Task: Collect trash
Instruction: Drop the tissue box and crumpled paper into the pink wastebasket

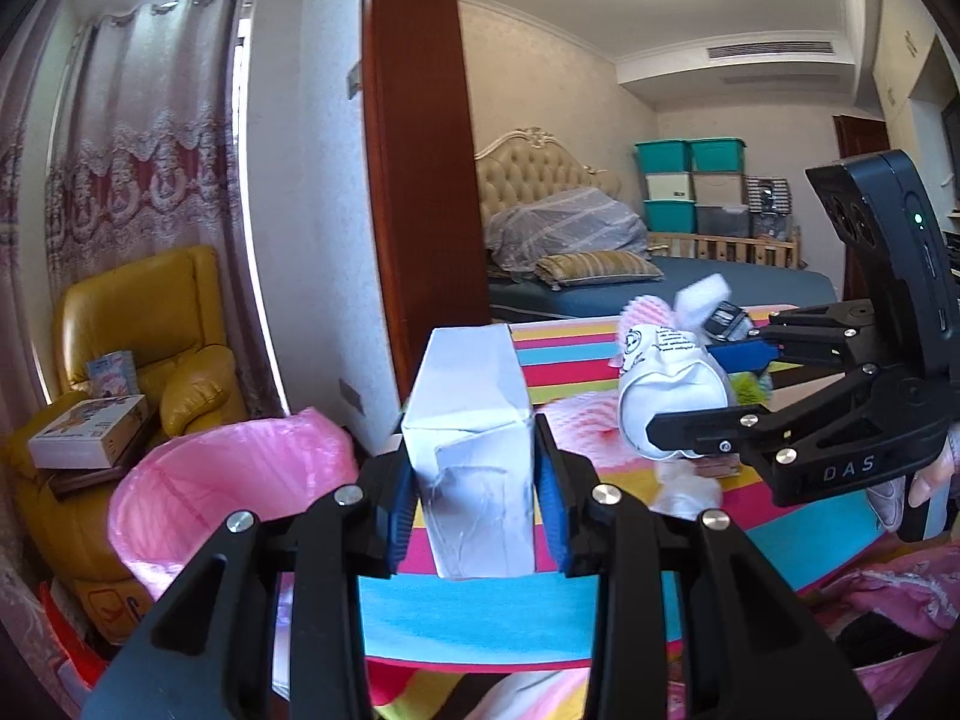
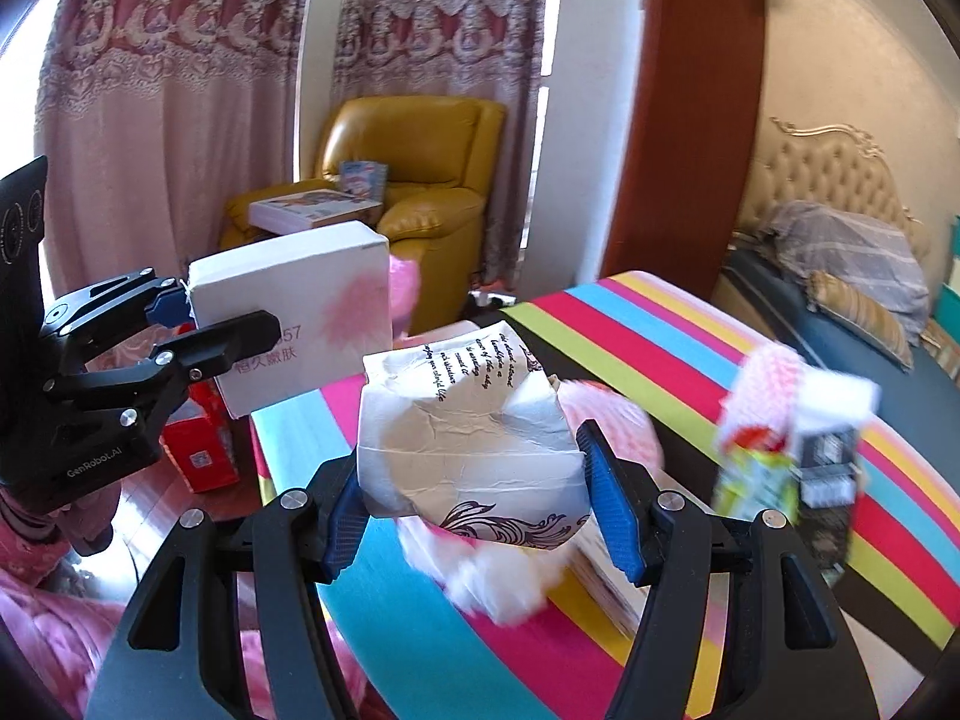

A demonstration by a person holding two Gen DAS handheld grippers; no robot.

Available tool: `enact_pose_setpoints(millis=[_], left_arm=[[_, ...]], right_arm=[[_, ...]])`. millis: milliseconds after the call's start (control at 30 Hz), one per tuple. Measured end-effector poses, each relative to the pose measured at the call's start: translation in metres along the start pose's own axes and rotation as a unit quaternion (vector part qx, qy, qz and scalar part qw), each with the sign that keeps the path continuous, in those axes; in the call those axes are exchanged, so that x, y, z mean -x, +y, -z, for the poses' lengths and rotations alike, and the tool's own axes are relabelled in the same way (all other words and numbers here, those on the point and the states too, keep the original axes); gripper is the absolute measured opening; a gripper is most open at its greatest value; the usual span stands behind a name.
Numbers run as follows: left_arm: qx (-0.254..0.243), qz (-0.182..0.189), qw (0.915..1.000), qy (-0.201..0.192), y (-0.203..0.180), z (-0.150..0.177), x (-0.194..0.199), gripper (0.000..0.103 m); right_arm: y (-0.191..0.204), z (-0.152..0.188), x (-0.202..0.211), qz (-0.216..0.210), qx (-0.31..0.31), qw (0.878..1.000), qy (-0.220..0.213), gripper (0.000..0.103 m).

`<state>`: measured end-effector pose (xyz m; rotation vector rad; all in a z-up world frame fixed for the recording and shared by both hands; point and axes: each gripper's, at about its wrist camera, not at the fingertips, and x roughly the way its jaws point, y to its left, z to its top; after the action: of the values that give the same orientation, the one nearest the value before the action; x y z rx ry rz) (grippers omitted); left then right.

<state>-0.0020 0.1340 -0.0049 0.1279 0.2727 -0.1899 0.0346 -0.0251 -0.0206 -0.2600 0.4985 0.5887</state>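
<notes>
My left gripper point(image 1: 477, 498) is shut on a white cardboard box point(image 1: 474, 438) and holds it above the striped table edge, just right of a bin lined with a pink bag point(image 1: 210, 480). The box also shows in the right wrist view point(image 2: 294, 324). My right gripper point(image 2: 471, 492) is shut on a crumpled white paper bag with black script point(image 2: 468, 438), held above the table; that bag shows in the left wrist view point(image 1: 672, 390) with the right gripper point(image 1: 708, 390) around it.
The table carries a bright striped cloth point(image 2: 690, 360). On it lie pink foam wrap point(image 2: 612, 426), white tissue point(image 2: 498, 576) and small packets point(image 2: 780, 456). A yellow armchair point(image 1: 150, 348) with books stands behind the bin. A red box point(image 2: 198, 450) sits on the floor.
</notes>
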Motion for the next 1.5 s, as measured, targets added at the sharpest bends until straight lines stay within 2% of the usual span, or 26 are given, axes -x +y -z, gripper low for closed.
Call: enact_pose_setpoints(millis=[267, 433, 733, 933, 1000, 1033, 1067, 1133, 1200, 1333, 1500], left_arm=[[0.040, -0.067, 0.9970, 0.001, 0.061, 0.004, 0.008, 0.034], [0.079, -0.083, 0.9932, 0.022, 0.104, 0.012, 0.001, 0.034], [0.110, -0.133, 0.9837, 0.050, 0.173, 0.024, -0.022, 0.034], [0.104, -0.157, 0.9802, 0.061, 0.193, 0.027, -0.036, 0.035], [0.105, -0.165, 0.9785, 0.066, 0.197, 0.029, -0.040, 0.036], [0.105, -0.169, 0.9777, 0.067, 0.198, 0.030, -0.041, 0.037], [0.105, -0.176, 0.9765, 0.067, 0.200, 0.032, -0.042, 0.042], [0.103, -0.196, 0.9731, 0.063, 0.200, 0.036, -0.042, 0.073], [0.101, -0.221, 0.9685, 0.054, 0.198, 0.041, -0.036, 0.086], [0.129, -0.227, 0.9639, 0.054, 0.201, 0.051, -0.022, 0.099], [0.167, -0.210, 0.9622, 0.049, 0.196, 0.059, -0.003, 0.098]], right_arm=[[0.035, -0.049, -0.049, -0.047, 0.008, 0.999, 0.013, 0.061], [0.061, -0.078, -0.083, -0.064, 0.019, 0.997, 0.028, 0.061], [0.091, -0.118, -0.153, -0.081, 0.020, 0.994, 0.067, 0.062], [0.101, -0.139, -0.193, -0.070, 0.020, 0.994, 0.082, 0.063], [0.099, -0.142, -0.199, -0.076, 0.012, 0.994, 0.079, 0.066], [0.098, -0.146, -0.203, -0.076, 0.009, 0.994, 0.077, 0.071], [0.096, -0.147, -0.204, -0.080, 0.004, 0.993, 0.082, 0.073], [0.092, -0.148, -0.201, -0.084, -0.003, 0.993, 0.078, 0.073], [0.088, -0.147, -0.194, -0.090, -0.006, 0.993, 0.072, 0.073], [0.080, -0.140, -0.168, -0.086, 0.001, 0.994, 0.061, 0.079], [0.058, -0.121, -0.124, -0.075, 0.021, 0.996, 0.040, 0.081]])
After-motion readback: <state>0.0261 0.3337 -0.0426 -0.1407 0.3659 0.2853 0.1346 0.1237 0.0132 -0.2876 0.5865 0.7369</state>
